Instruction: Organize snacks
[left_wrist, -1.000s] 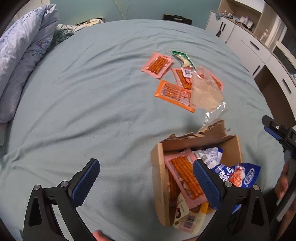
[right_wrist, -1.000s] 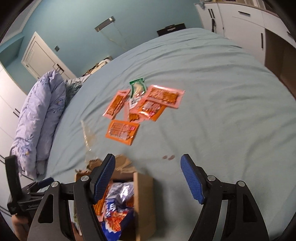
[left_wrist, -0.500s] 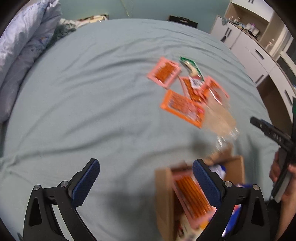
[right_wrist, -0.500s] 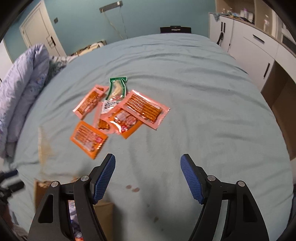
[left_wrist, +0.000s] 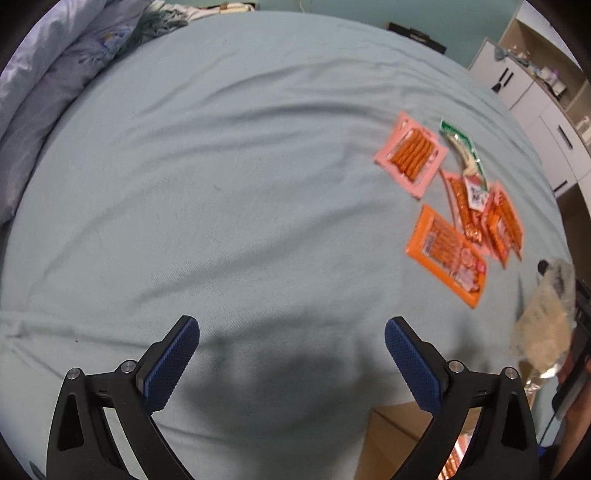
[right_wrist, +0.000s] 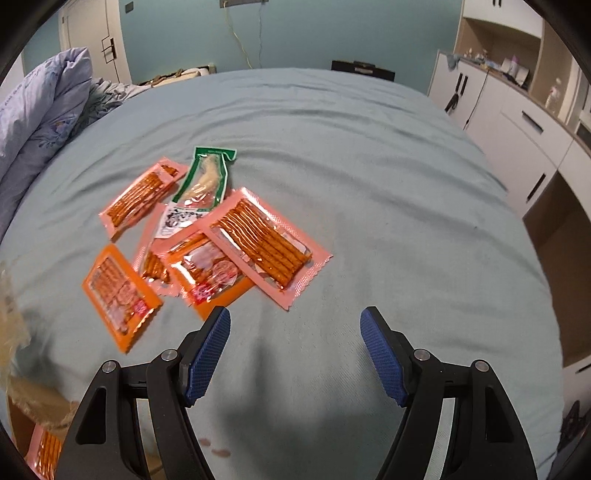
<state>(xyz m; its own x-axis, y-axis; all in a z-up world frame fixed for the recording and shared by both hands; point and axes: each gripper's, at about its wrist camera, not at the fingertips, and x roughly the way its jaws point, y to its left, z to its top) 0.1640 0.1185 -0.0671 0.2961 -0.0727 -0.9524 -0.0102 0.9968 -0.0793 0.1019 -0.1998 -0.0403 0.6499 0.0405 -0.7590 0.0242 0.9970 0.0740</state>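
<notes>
done: some packets in cardboard box | left: six snack packets loose on bed | left gripper jaws apart, empty | right gripper jaws apart, empty

— What sort of place is shown?
— A home bedroom is indicated: a bed under a pale sheet, a rumpled duvet, white cabinets, a door.

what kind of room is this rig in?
Almost certainly a bedroom. The snack packets lie on a wide bed under a pale blue sheet, a bunched lilac duvet sits at its far left, and white cabinets with drawers line the right wall.
</notes>
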